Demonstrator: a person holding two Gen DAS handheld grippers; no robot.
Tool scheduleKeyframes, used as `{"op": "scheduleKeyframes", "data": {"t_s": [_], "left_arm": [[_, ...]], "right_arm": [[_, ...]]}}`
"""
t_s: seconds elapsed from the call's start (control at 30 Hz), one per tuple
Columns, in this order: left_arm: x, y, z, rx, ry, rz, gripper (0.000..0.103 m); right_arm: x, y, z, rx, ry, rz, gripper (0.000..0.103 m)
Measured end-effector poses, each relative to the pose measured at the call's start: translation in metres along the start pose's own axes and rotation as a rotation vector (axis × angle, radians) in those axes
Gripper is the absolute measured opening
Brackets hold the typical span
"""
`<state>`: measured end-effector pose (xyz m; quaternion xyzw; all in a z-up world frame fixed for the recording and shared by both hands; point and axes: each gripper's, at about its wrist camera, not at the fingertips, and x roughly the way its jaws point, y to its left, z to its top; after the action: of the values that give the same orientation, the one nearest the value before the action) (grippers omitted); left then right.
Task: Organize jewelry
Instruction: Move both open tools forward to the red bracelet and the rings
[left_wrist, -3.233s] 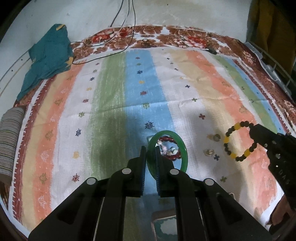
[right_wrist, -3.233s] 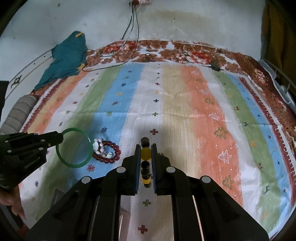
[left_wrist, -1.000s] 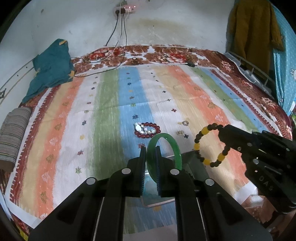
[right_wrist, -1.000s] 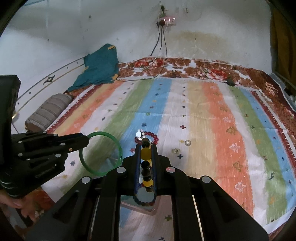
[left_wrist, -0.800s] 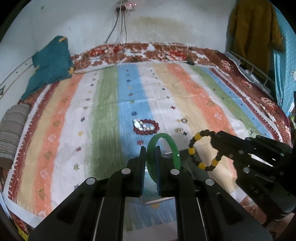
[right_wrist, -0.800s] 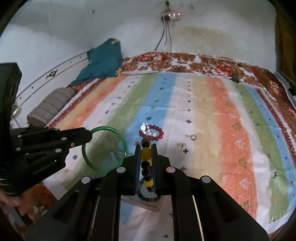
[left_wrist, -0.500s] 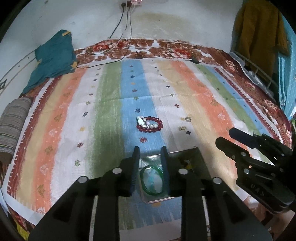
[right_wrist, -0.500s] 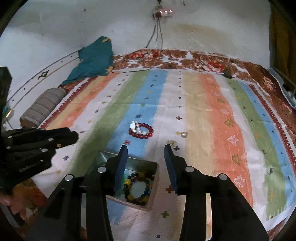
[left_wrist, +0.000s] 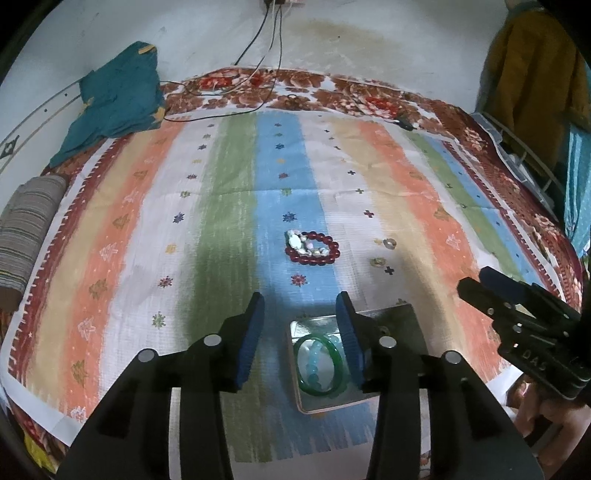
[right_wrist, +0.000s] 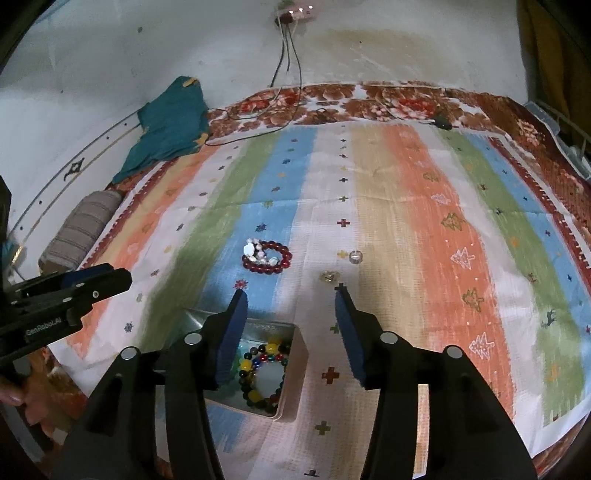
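Note:
A small metal tin (left_wrist: 400, 319) sits on the striped cloth near its front edge. In it lies a green bangle (left_wrist: 319, 363). In the right wrist view the tin (right_wrist: 291, 398) also holds a black-and-yellow bead bracelet (right_wrist: 262, 373). My left gripper (left_wrist: 300, 299) hangs over the tin, its jaws opening with nothing between them. My right gripper (right_wrist: 290, 295) is above it too, its jaws also opening and empty. Farther out on the cloth lie a red bead bracelet (left_wrist: 312, 247) with white shells and two small rings (right_wrist: 355, 256).
A teal cloth (left_wrist: 118, 96) and a striped roll (left_wrist: 26, 225) lie at the left edge. Cables (left_wrist: 236, 85) run from the wall onto the floral border. A wire rack (left_wrist: 524, 162) and a hanging yellow garment (left_wrist: 532, 59) stand at the right.
Both grippers opened. The green bangle dropped from the left one and the black-and-yellow bracelet from the right one; both now lie in the tin.

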<state>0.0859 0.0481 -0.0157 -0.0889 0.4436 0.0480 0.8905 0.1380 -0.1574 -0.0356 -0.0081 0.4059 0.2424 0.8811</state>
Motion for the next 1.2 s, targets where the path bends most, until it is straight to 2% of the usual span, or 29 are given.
{"op": "scheduleKeyframes", "data": {"t_s": [0.1, 0.37, 0.57, 0.73, 0.97, 1.2], "left_arm": [[0.001, 0.002, 0.002, -0.007, -0.001, -0.013, 0.05], [0.013, -0.004, 0.016, 0.001, -0.002, -0.006, 0.054], [0.018, -0.003, 0.03, 0.023, -0.012, 0.026, 0.055], [0.033, -0.003, 0.037, 0.035, 0.017, 0.045, 0.055], [0.036, -0.006, 0.043, 0.038, 0.019, 0.02, 0.056], [0.052, -0.007, 0.05, 0.045, 0.034, 0.04, 0.057]], "right_arm": [[0.002, -0.001, 0.001, 0.003, 0.009, 0.003, 0.055], [0.009, -0.001, 0.006, -0.021, 0.017, -0.031, 0.059], [0.02, 0.0, 0.013, -0.028, 0.03, -0.043, 0.065], [0.028, -0.005, 0.017, -0.02, 0.042, -0.052, 0.065], [0.038, -0.01, 0.02, -0.017, 0.061, -0.067, 0.067], [0.046, -0.009, 0.022, -0.029, 0.077, -0.074, 0.067]]}}
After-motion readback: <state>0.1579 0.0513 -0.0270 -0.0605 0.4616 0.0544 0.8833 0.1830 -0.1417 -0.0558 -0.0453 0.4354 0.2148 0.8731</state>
